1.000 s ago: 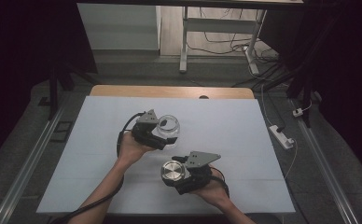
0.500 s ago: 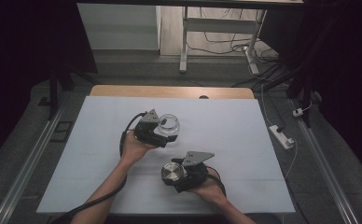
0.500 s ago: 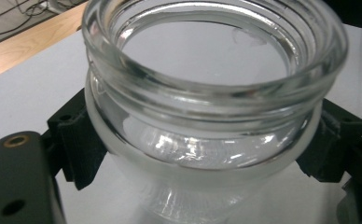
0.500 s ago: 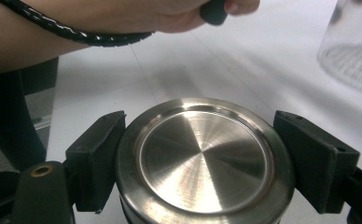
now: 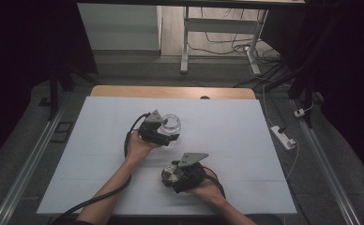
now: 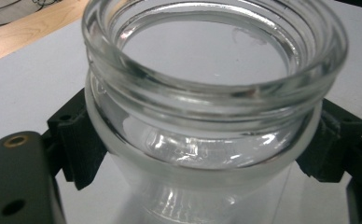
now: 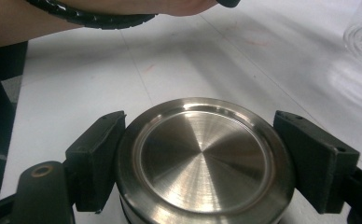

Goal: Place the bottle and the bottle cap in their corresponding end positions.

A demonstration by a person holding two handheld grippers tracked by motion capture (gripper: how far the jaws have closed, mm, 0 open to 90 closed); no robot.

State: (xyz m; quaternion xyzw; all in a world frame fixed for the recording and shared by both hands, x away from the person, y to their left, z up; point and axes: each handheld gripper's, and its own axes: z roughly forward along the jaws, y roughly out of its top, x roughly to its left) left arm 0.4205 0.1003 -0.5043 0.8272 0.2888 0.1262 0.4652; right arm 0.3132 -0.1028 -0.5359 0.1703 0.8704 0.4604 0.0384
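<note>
A clear glass jar with an open threaded mouth stands near the middle of the white table. My left gripper is shut on the jar, one black pad on each side below the rim. Nearer the front edge, my right gripper is shut on a round brushed-metal lid, which shows as a silver disc in the high view. The lid sits flat side up between the pads. The lid is held apart from the jar, to its front right.
The white table top ends in a wooden strip at the far edge. A person's left forearm and black cable cross the right gripper view's top. A white power strip lies off the table's right side.
My right gripper with the lid has drifted slightly left and tilted. The left gripper and jar have stayed in place.
</note>
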